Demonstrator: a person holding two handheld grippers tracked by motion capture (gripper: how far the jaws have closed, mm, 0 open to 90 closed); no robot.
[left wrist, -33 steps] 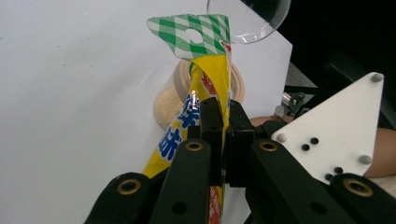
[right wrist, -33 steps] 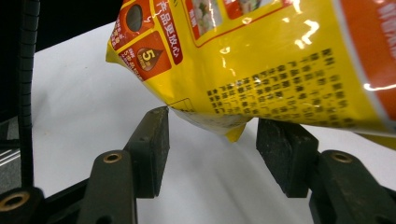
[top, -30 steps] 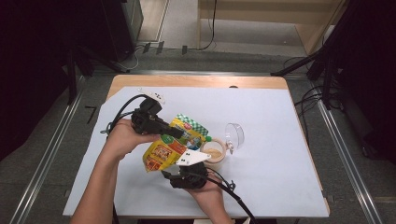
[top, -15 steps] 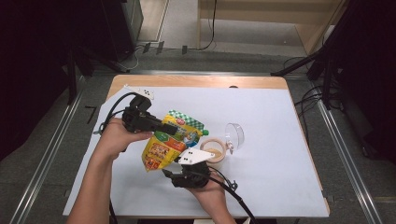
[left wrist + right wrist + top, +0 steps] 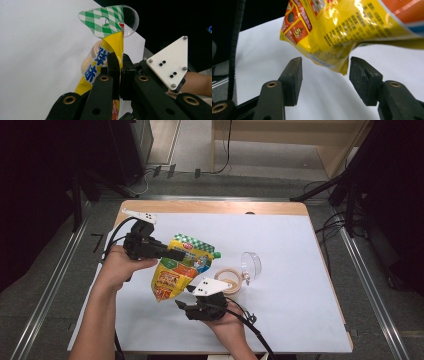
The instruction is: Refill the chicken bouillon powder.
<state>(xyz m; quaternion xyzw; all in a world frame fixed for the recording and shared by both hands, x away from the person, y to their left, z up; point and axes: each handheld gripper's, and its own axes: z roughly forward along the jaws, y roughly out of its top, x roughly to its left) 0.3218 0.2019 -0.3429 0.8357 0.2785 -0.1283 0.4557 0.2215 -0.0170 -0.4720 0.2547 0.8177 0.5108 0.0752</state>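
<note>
1. Left gripper view: the left gripper (image 5: 119, 75) has its fingers pinched on the edge of a yellow pouch (image 5: 110, 52) below its green-checked top.
2. The right gripper (image 5: 324, 72) has its fingers spread, the pouch's lower corner between them, untouched.
3. From above, the pouch (image 5: 180, 267) hangs tilted over the white worktop (image 5: 290, 300).
4. Nearby lie a tape roll (image 5: 229, 279) and a clear lid (image 5: 251, 265).

The pouch (image 5: 352, 30) is glossy yellow plastic film with creases that catch the light. The pads (image 5: 294, 75) look rough, matt black rubber. The counter (image 5: 300, 250) has a smooth, matt white sheet over wood.
</note>
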